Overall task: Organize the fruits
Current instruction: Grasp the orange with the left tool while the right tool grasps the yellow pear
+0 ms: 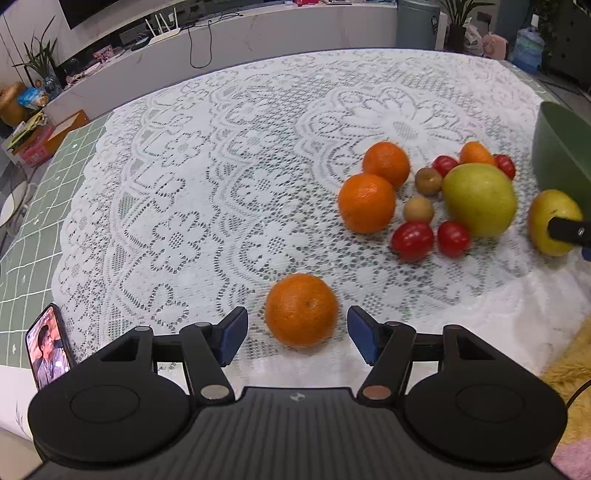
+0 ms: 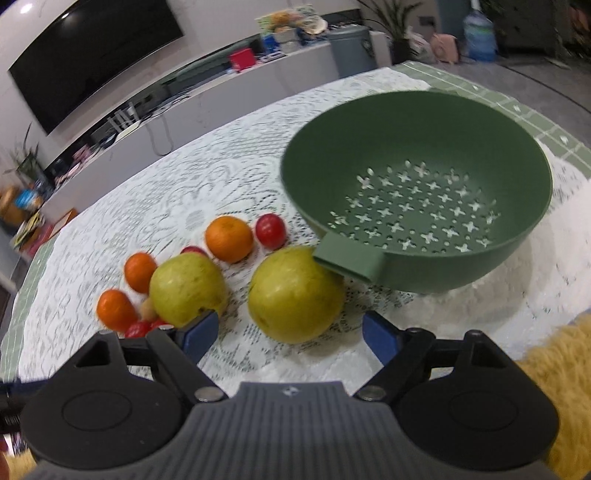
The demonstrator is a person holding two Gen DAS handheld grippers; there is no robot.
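- white lace tablecloth (image 1: 207,177) over a green grid mat (image 1: 44,206)
- phone (image 1: 48,347) propped up at the table's near-left corner, screen lit
- big dark TV (image 2: 92,55) on the wall
- white router (image 1: 162,31) on the long shelf behind
- blue water jug (image 2: 478,35) on the floor

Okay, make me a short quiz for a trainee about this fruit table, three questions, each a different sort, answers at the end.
1. True or false: the green perforated plastic colander bowl already holds fruit.
2. Which fruit sits between the open jaws of the left gripper? A) a red cherry tomato B) a round orange mandarin C) a small brown longan
3. Fill in: the right gripper stands open around a yellow-green ____.

Key
1. False; only its cross-shaped holes show.
2. B, the lone round orange mandarin; the pads are clear of it.
3. Pear: the yellow-green pear beside the bowl's handle tab.
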